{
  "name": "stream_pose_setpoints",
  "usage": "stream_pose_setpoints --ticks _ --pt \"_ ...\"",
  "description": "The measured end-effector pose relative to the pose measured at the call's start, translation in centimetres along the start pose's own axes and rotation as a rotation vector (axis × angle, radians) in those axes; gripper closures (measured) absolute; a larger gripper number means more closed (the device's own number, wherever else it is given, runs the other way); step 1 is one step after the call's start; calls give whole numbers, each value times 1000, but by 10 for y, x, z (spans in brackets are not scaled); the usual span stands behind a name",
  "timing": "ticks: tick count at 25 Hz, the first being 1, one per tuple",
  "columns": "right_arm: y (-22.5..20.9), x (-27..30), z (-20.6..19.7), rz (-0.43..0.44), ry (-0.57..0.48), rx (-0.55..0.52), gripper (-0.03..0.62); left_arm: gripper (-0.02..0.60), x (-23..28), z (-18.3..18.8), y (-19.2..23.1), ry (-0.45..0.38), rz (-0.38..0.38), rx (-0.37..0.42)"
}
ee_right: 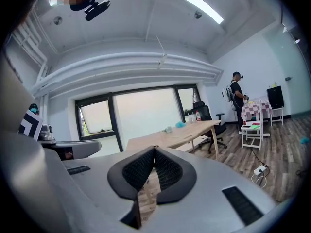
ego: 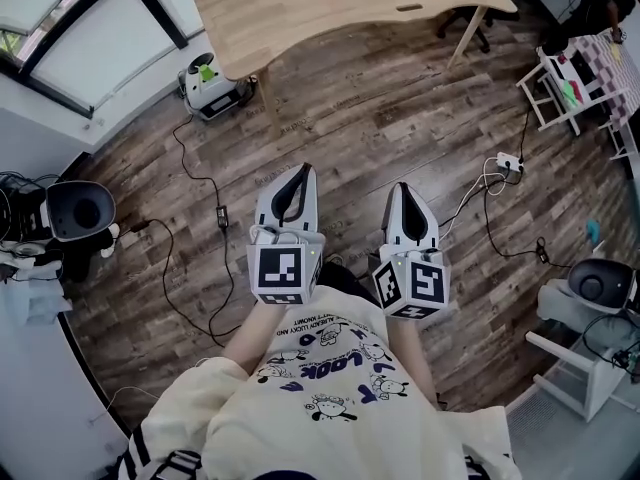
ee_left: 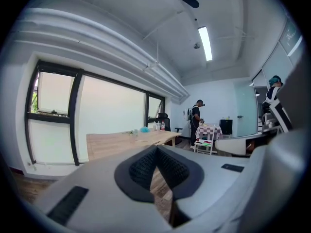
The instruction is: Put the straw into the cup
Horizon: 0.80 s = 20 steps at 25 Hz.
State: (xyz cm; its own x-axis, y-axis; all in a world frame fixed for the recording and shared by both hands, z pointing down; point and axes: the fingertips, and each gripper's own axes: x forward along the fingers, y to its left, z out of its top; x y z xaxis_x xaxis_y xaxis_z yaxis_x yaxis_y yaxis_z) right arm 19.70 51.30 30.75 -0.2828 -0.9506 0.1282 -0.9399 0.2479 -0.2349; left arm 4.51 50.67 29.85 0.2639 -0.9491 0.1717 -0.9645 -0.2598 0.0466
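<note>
1. Straw first: I honestly can't find it in any view. If it's there, it's too small and far off to pick out.
2. The cup is a maybe. There's a small clear thing at the far end of the wooden table that could be it, just beside a teal thing and a couple of bottles. From the head view that end of the table is cut off, and the part I can see is bare.
3. The left gripper has its jaws pressed together at the tips with nothing between them. Only floor shows through the gap behind the pads.
4. The right gripper is the same: tips closed on each other and empty.
5. Both are held out in front of the person's chest, side by side and well apart from the table, so I'd say the task hasn't really started.
6. What could go wrong from here:
   - Black cables trail over the plank floor between here and the table, so a foot could easily snag one on the walk over.
   - A straw is thin and slick, so jaws closed slightly off-centre would probably let it roll or flick away.
   - A light clear cup tips easily if the straw comes in at an angle or the other gripper bumps it.
   - With several small items clustered together, grabbing the wrong one is a real risk.
7. Another person stands way off in the back, not in the way.
</note>
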Motion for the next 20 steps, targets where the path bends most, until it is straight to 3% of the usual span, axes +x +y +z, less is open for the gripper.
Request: stream_pose_setpoints --ticks 8,20 --pt "-5 17 -2 -7 10 13 595 549 16 -4 10 20 9 -1" --pt "-15 90 12 -37 12 -5 595 549 92 12 37 10 -22 -30"
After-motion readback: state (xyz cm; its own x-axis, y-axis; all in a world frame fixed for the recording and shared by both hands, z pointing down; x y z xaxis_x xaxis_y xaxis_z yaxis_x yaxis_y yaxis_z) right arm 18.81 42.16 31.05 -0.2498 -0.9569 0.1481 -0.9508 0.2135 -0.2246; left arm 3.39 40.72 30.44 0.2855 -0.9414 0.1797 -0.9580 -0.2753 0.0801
